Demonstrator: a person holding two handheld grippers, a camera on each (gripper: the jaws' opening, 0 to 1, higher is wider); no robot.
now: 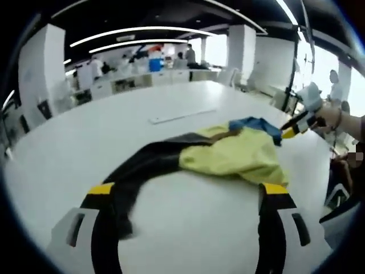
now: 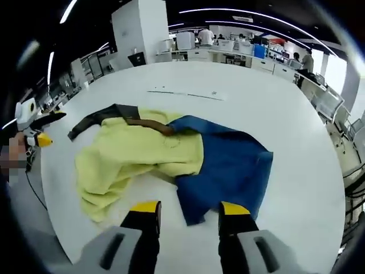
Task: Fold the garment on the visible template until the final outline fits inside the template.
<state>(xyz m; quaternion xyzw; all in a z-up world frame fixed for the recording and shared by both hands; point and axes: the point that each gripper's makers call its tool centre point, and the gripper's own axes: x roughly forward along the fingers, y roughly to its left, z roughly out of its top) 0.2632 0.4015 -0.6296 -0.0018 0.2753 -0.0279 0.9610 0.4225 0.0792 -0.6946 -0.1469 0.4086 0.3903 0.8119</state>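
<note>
A crumpled garment lies on the white table (image 1: 102, 131): a yellow body (image 1: 239, 154), a black part (image 1: 142, 165) trailing toward me, and a blue part (image 1: 259, 124) at the far side. My left gripper (image 1: 188, 189) stands open low over the table, its left jaw beside the black part's end. In the right gripper view the blue part (image 2: 228, 165) is nearest and the yellow body (image 2: 131, 154) lies to its left. My right gripper (image 2: 190, 208) is open, with the blue hem's corner lying between its jaws. The right gripper (image 1: 292, 130) also reaches the blue edge in the left gripper view.
A thin pale strip (image 1: 182, 116) lies on the table beyond the garment, and the same strip (image 2: 185, 94) shows in the right gripper view. The left gripper (image 2: 40, 136) shows off the table's edge. Office desks, chairs (image 2: 331, 103) and people ring the table.
</note>
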